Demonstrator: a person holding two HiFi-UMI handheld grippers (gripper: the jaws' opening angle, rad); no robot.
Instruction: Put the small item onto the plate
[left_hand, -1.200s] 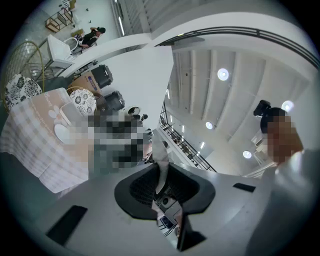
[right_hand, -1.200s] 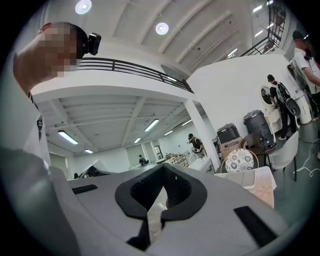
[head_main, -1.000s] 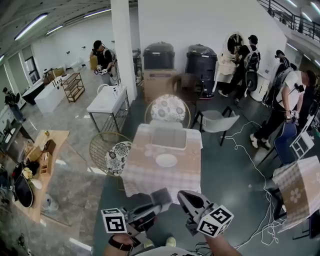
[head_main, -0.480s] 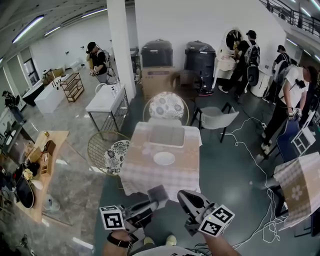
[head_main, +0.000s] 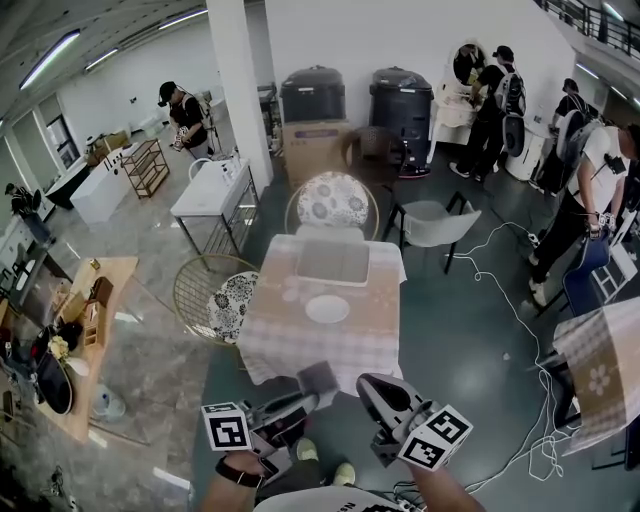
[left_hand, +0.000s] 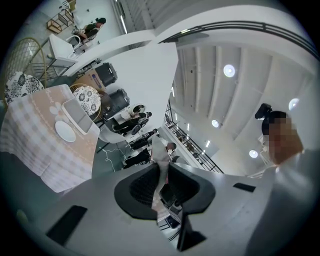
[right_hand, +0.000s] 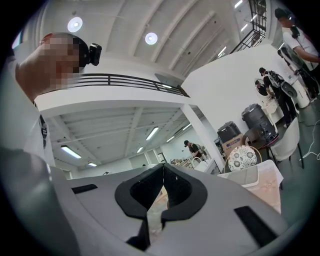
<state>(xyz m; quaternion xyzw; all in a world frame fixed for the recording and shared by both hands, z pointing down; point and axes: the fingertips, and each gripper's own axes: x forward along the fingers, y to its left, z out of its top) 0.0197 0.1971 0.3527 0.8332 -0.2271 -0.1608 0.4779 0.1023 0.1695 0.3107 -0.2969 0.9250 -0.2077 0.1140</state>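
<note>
While small grey item (head_main: 318, 378) is being held tight in left gripper (head_main: 308, 397), well apart from plate (head_main: 327, 309) on table (head_main: 290, 340), carrying step is probably being done. Right gripper (head_main: 370, 387) is being held closed, empty. Next move is calling for reaching over plate, lowering gently, opening jaws.

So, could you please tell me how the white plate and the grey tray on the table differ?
The plate is round and white. The tray is rectangular and grey with a pale rim. The plate is the smaller of the two, the tray clearly larger. The plate lies near the middle of the checked tablecloth, the tray at its far edge. Both look empty and rest flat on that cloth.
</note>
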